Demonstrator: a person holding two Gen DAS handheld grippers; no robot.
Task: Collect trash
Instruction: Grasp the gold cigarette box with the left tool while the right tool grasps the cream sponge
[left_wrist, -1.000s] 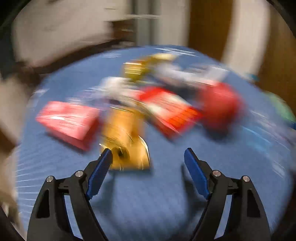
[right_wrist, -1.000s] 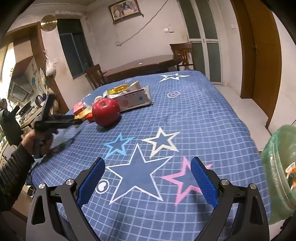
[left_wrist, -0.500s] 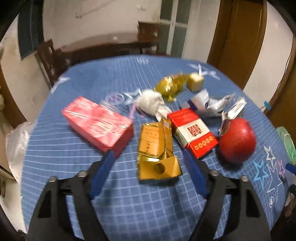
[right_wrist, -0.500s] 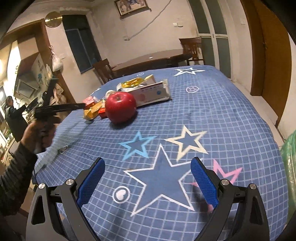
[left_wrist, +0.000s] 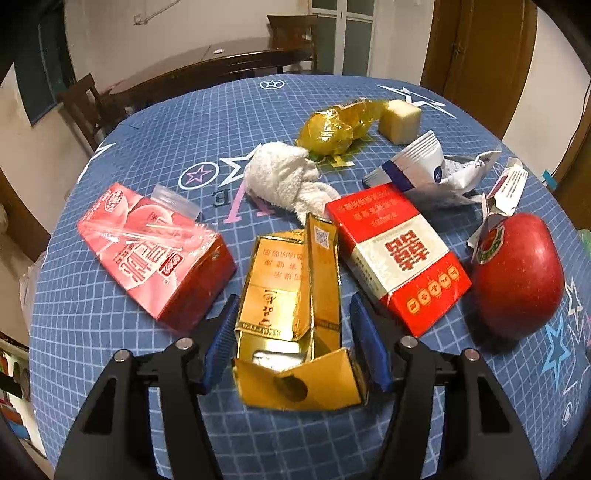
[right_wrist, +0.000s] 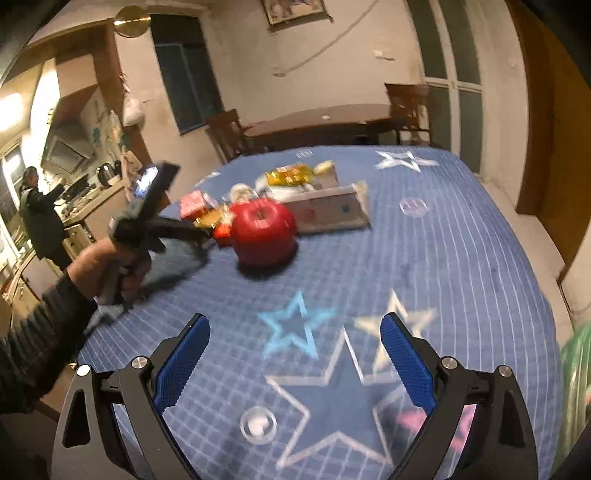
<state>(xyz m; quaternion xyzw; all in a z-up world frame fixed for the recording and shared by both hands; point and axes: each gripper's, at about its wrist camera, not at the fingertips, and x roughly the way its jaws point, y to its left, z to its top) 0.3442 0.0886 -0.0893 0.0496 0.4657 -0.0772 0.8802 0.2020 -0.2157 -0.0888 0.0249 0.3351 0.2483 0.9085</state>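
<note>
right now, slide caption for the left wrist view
Left gripper jaws closing around the opened gold carton among tabletop litter.

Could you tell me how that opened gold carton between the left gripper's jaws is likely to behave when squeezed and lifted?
The gold carton looks empty and torn open, so probably light and easily crushed. As the left gripper closes round it, its loose flap may fold or dangle. The glossy foil could be somewhat slippery.

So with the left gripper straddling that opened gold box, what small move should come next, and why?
Probably finish closing the left gripper on the gold box. Its jaws are closing with the box between the pads, a small gap showing on each side. The right gripper hangs open over bare tablecloth, so it offers no help yet.
</note>
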